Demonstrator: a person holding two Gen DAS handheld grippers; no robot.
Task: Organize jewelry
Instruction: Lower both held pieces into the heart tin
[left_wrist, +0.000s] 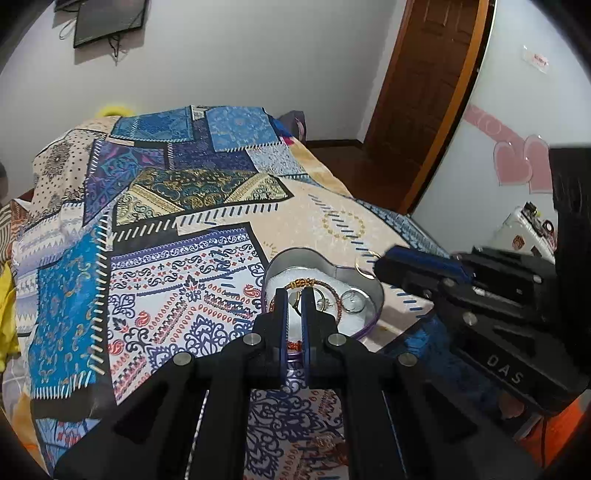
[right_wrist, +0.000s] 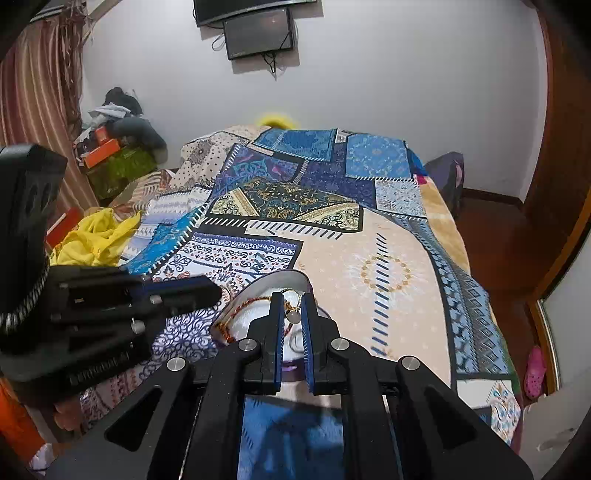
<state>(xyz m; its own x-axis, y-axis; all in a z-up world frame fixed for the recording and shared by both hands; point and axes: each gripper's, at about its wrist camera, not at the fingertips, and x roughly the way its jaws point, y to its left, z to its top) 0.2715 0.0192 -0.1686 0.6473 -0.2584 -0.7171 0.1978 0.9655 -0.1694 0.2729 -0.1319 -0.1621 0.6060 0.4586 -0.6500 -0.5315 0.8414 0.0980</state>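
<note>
A heart-shaped metal tin (left_wrist: 371, 286) with a white lining sits on the patchwork bedspread (left_wrist: 177, 258). Inside lie a red cord bracelet (left_wrist: 317, 283), a silver ring (left_wrist: 351, 302) and other small pieces. My left gripper (left_wrist: 294, 295) hovers over the tin's near left side, jaws narrowly apart, with nothing clearly between them. My right gripper (left_wrist: 373, 264) is at the tin's right rim, shut on a gold ring (left_wrist: 364, 263). In the right wrist view the right gripper (right_wrist: 292, 301) is over the tin (right_wrist: 291, 277), with a small pale piece (right_wrist: 293, 314) between its fingers.
A loose piece of jewelry (left_wrist: 327, 443) lies on the bedspread near the left gripper's base. Yellow cloth (right_wrist: 96, 236) lies at the bed's left. A wooden door (left_wrist: 417, 92) and wooden floor are to the right.
</note>
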